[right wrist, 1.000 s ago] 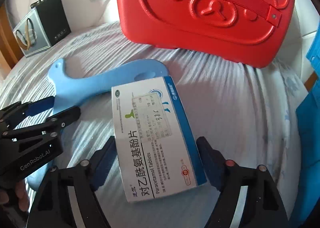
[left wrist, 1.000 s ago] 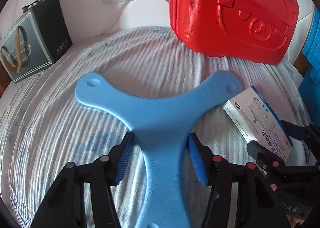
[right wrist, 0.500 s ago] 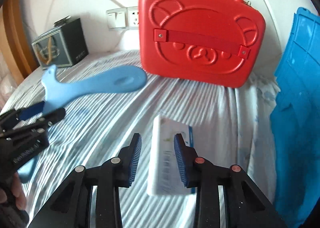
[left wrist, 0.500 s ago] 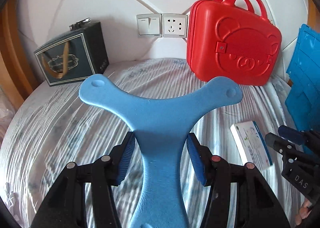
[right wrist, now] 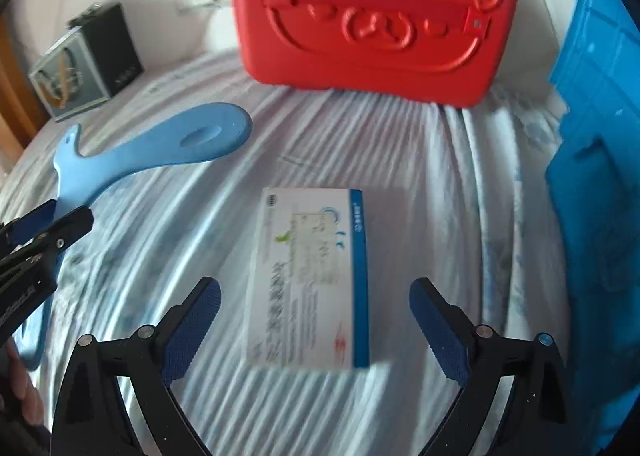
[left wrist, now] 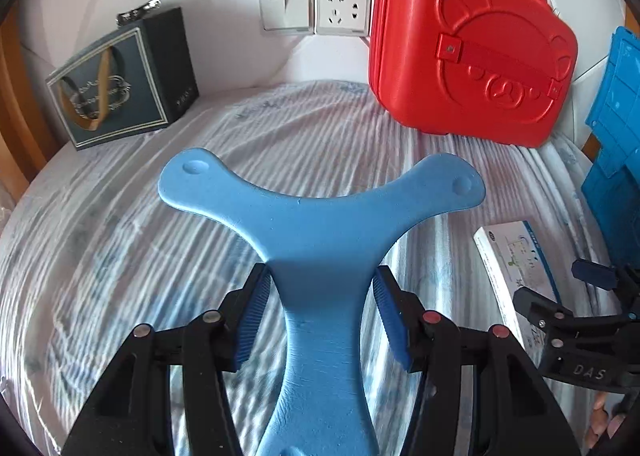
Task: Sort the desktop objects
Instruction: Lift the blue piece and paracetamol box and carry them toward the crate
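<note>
Left gripper (left wrist: 320,316): clenched on the waist of the blue three-armed foam piece (left wrist: 320,224), pads pressing either side; piece lifted clear of the striped cloth (left wrist: 280,128), two arms spread forward, third running back under the camera.

Right gripper (right wrist: 316,320): jaws opening, fingers spread wide and clear of both long edges of the medicine box (right wrist: 312,280); nothing pinched.

Medicine box: flat on the striped cloth, printed face up, between the spread fingers but touching neither; blue crate (right wrist: 592,184) just to its right, red bear case (right wrist: 372,12) well behind.

Foam piece, from the right wrist view: (right wrist: 152,148) hanging in the air at left, ahead of the left gripper's fingertips, near neither crate nor case.

Red bear case: upright against the wall, lid shut, handles up.

Dark gift box (left wrist: 124,76): standing at the far left by the wall, untouched.

Done so far: one item in hand and airborne; box apparently set down or let go beside the crate, though motion blur leaves unclear whether that spot is its final place.

Left to do: foam piece not yet delivered anywhere; box not inside any container; destination for either item not evident from these views.

Progress, as a judgement: early to middle, with no object visibly sorted.
</note>
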The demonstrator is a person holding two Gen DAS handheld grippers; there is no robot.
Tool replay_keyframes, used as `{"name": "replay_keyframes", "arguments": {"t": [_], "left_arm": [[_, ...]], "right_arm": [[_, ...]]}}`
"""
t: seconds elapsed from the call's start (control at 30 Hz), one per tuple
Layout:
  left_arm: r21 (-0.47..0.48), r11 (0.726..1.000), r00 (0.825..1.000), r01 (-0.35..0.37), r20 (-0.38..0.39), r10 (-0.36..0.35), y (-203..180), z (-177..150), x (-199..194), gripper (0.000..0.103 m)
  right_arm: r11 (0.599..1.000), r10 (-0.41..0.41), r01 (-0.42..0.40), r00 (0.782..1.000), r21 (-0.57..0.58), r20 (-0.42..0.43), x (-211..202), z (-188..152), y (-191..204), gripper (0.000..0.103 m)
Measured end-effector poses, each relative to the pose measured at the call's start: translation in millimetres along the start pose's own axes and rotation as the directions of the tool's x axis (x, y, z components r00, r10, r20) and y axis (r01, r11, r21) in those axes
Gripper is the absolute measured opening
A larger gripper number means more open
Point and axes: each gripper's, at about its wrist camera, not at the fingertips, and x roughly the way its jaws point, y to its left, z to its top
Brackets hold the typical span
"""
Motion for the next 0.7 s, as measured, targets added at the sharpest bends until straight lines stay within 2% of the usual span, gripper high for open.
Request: {"name": "replay_keyframes", "arguments": {"t": [0.1, 0.13, 0.17, 0.27, 0.33, 0.47, 0.57, 0.7], "left_arm": [[0.000, 1.000, 1.000, 0.003, -0.021, -0.003, -4, -3, 15, 0.053], [-0.001, 1.000, 1.000, 0.002, -0.025, -0.002, -5, -4, 17, 0.053], [-0.001, 1.000, 1.000, 0.001, -0.030, -0.001, -6, -5, 17, 0.053], [-0.004, 1.000, 1.000, -0.007, -0.016, 0.007, -4, -5, 2, 0.053], [-0.006, 1.000, 1.000, -0.015, 0.014, 0.015, -1, -5, -20, 0.053], [-0.032, 0.999, 0.995, -0.018, 0.095, 0.021, 4, -4, -88, 0.053], [-0.037, 0.999, 0.983, -0.034, 0.180, 0.040, 3, -7, -151, 0.053], [-0.068, 0.996, 0.957, -0.062, 0.280, 0.079, 0, -18, -233, 0.053]], "right_arm": [[1.000, -0.010, 0.009, 1.000, -0.006, -0.029, 23, 4, -1, 0.093], [1.000, -0.014, 0.014, 0.999, -0.008, -0.034, 26, 3, -1, 0.080], [1.000, -0.004, 0.004, 0.999, -0.009, -0.044, 31, 2, -1, 0.073], [1.000, -0.016, 0.015, 0.999, -0.020, -0.042, 28, -3, 1, 0.072], [1.000, 0.002, -0.002, 1.000, -0.007, -0.006, 12, -6, 1, 0.072], [1.000, 0.008, -0.004, 0.992, -0.030, 0.129, -55, -11, 13, 0.072], [0.999, 0.005, 0.006, 0.969, -0.043, 0.247, -118, -21, 22, 0.072], [0.998, 0.020, 0.006, 0.921, -0.066, 0.388, -207, -45, 32, 0.072]]}}
